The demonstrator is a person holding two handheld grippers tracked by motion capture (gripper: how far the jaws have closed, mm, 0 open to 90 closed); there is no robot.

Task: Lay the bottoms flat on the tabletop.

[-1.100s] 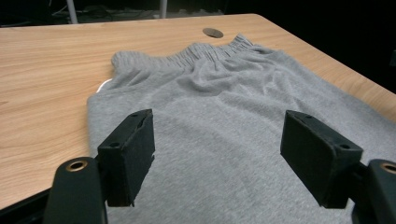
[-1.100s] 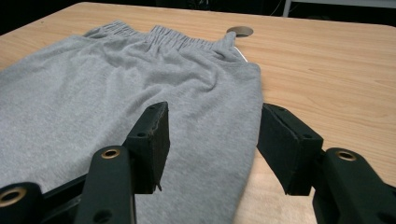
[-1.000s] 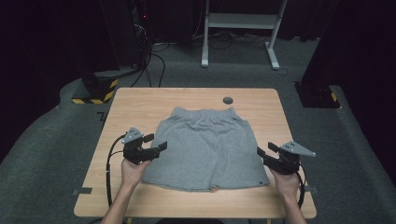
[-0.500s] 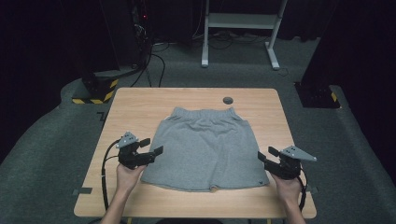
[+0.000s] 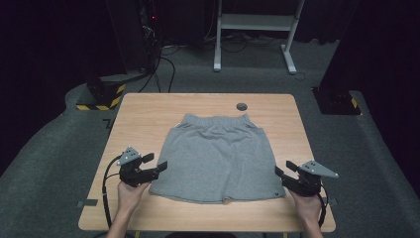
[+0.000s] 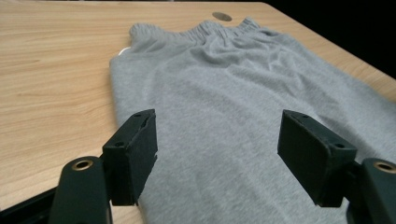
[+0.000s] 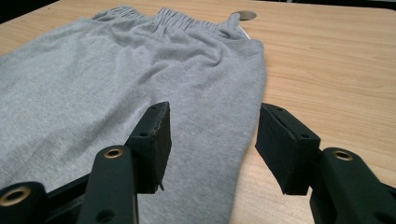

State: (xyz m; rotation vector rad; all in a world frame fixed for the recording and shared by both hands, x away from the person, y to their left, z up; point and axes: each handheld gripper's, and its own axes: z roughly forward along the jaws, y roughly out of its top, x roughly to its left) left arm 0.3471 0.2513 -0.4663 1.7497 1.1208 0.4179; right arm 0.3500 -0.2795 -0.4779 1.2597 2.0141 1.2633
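Note:
A pair of grey shorts (image 5: 218,158) lies flat on the wooden table (image 5: 143,119), with the elastic waistband at the far side and the hems toward me. My left gripper (image 5: 154,161) is open at the near left hem corner. In the left gripper view (image 6: 217,149) one jaw sits by the side edge of the shorts (image 6: 224,74) and the other over the cloth. My right gripper (image 5: 284,168) is open at the near right hem corner. In the right gripper view (image 7: 212,140) the edge of the shorts (image 7: 116,70) runs between the jaws. Neither pair of pads presses the fabric.
A small round dark disc (image 5: 241,106) is set in the tabletop beyond the waistband. Dark carpet surrounds the table. Behind it stand a white desk frame (image 5: 252,22), a black stand with a yellow-black striped base (image 5: 101,94) at the left, and a black pillar base (image 5: 337,99) at the right.
My left hand has drawn back toward the table's near edge and sunk slightly, now beside the left hem corner. The right hand has barely shifted. The shorts lie as before.

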